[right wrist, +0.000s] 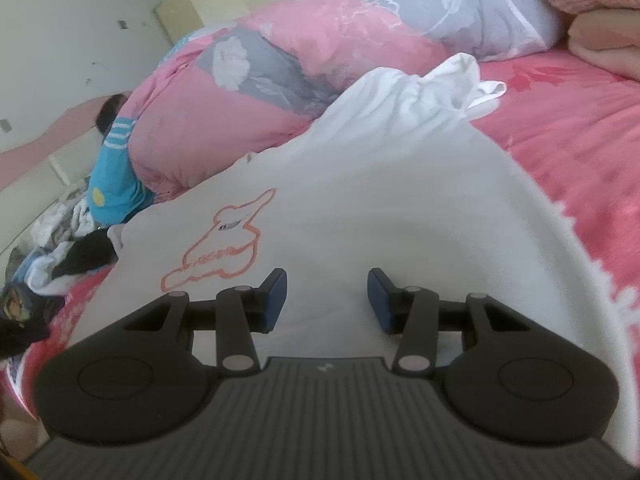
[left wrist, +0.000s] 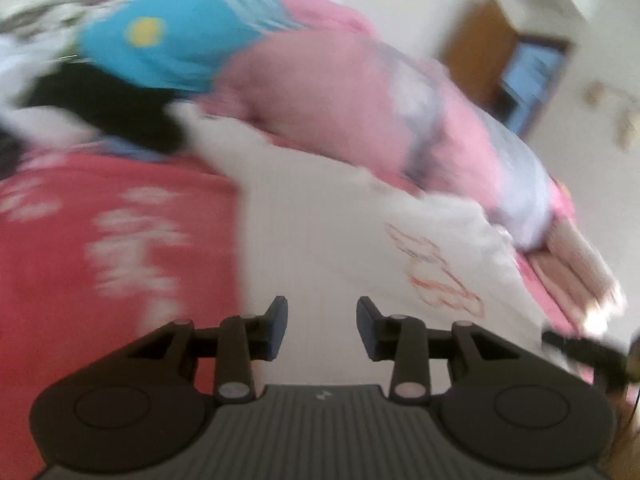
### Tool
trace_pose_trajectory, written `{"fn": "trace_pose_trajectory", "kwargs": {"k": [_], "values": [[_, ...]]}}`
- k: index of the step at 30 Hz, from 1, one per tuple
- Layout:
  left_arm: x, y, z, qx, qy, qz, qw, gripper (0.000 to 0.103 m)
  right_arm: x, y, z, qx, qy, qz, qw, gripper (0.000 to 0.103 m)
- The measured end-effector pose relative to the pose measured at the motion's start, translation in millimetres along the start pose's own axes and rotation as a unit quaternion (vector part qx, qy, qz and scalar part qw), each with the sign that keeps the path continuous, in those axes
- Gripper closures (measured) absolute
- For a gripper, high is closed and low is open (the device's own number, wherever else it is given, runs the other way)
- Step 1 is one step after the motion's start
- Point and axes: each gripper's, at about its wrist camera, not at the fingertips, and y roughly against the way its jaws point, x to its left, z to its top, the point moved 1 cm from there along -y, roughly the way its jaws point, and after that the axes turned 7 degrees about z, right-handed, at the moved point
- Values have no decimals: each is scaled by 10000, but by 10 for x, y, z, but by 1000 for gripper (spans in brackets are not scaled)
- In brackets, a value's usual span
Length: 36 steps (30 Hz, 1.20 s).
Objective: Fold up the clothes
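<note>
A white garment (right wrist: 380,184) with an orange outline print lies spread on the red-covered bed (right wrist: 580,128), against the pink quilt (right wrist: 280,80), laid out for folding. Left claw (left wrist: 322,328) and right claw (right wrist: 327,300) hover over it, jaws parted, empty.

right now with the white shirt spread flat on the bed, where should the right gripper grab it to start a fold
Probably the curved side edge of the white shirt, where it meets the red bedsheet, right of the right gripper. That edge is free and exposed, so one finger can slide under it from the right. The bunched far end lies against the pink quilt and is harder to take cleanly.
</note>
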Motion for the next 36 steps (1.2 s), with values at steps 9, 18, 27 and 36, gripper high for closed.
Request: {"fn": "trace_pose_trajectory", "kwargs": {"k": [9,18,27,36], "values": [[-280,-560,-238,525,-800,-1073,9896,64,-522,-341,1056,147,342,-752,9965,42],[-90,-644,-230,629,-447,-1418,9869,64,-1170,-1287,1472,866,-126,-678,9939,46],[-88,-601,-265,550,-600,-1454,9860,64,-1364,-1421,1417,543,-288,-758,9952,97],[-109,-608,-270,517,-650,-1403,9866,64,-1397,-1154,1478,260,-671,-841,9939,75]]}}
